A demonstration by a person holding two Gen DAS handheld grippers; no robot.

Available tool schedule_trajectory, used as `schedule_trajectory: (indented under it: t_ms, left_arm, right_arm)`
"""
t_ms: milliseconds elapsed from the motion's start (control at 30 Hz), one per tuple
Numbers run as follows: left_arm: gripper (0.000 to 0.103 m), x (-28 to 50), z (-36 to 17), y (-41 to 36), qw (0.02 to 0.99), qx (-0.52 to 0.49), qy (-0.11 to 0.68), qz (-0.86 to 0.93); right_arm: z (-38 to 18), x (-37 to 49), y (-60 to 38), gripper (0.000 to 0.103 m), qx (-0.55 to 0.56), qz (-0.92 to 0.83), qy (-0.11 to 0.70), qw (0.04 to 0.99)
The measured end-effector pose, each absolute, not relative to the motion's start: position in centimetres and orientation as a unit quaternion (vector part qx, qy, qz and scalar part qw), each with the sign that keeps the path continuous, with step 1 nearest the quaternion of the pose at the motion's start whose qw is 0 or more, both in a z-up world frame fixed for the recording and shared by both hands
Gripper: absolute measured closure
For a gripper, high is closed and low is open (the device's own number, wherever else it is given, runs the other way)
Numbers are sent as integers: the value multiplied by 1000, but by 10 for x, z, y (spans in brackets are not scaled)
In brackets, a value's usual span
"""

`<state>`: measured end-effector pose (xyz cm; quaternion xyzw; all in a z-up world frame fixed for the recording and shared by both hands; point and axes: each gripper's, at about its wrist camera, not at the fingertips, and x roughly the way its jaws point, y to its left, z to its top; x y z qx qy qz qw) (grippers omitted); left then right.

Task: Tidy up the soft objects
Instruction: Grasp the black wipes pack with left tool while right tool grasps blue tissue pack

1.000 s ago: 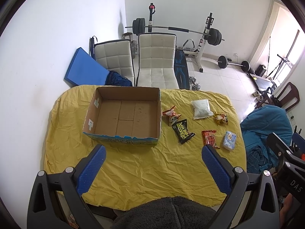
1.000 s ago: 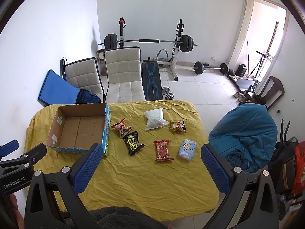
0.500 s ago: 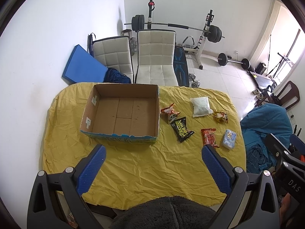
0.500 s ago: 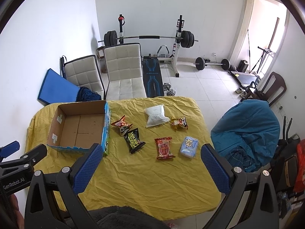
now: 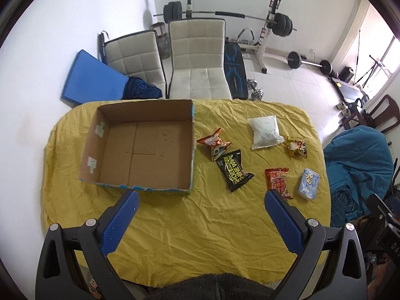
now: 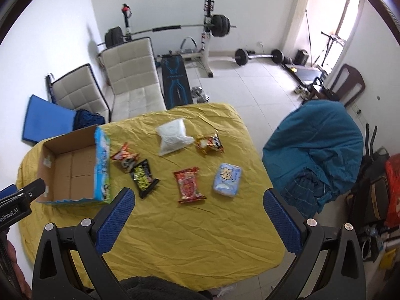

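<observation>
Nearest the cameras, the left hand-held gripper (image 5: 200, 218) and the right hand-held gripper (image 6: 198, 215) both hang above the near edge of the counter (image 5: 200, 237), jaws spread wide and nothing between them. Nothing is packed yet, so this looks like the approach before a first pick. Just beyond the right one lie a red snack packet (image 6: 188, 183) and a pale blue tissue pack (image 6: 227, 178); a black packet (image 6: 143, 178) sits left of them, touching an orange packet (image 6: 125, 156). Farther back lie a white pouch (image 6: 173, 136) and a small yellow packet (image 6: 208, 143). To the left, the cardboard box (image 5: 140, 147) stands open and empty. A sensible next move is lowering the right one over the red packet, straddling its narrow width, closing gently since the wrapper will crumple.
</observation>
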<state>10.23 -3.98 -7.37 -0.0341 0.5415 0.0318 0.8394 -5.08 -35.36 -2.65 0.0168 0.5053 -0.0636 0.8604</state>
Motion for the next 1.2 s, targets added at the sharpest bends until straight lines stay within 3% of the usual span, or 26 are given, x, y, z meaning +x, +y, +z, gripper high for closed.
schedule_trajectory:
  t_ms: [400,700,833,1067,1100,1167,1200]
  left_arm:
    - [0,202,-197,-97,779,-21,627,15]
    - [3,257,-310,-112,701,-58,710,20]
    - [10,272,-350,-107,670,-91,736,35]
    - [13,283,-404,-102,628,-111,769,51]
    - [21,284,-412,-100,624,-110,772,55]
    - [22,284,-425,-100,613,-112,780,52]
    - [28,284,-423,-102,621,-103,775,54]
  right_arm:
    - [-201,68,-471,0,54,-124,626,768]
    - [-335,110,-503,0,96,-116,703,695]
    - [-365,113,-505,0,110,-107,718,679]
    - [-384,116,-504,0,135,-76,728,668]
    - [-385,118,-502,0,137,-74,729,667]
    - [-388,120,-501,0,137,-71,729,667]
    - [-390,121,-500,0,141,-70,730,665]
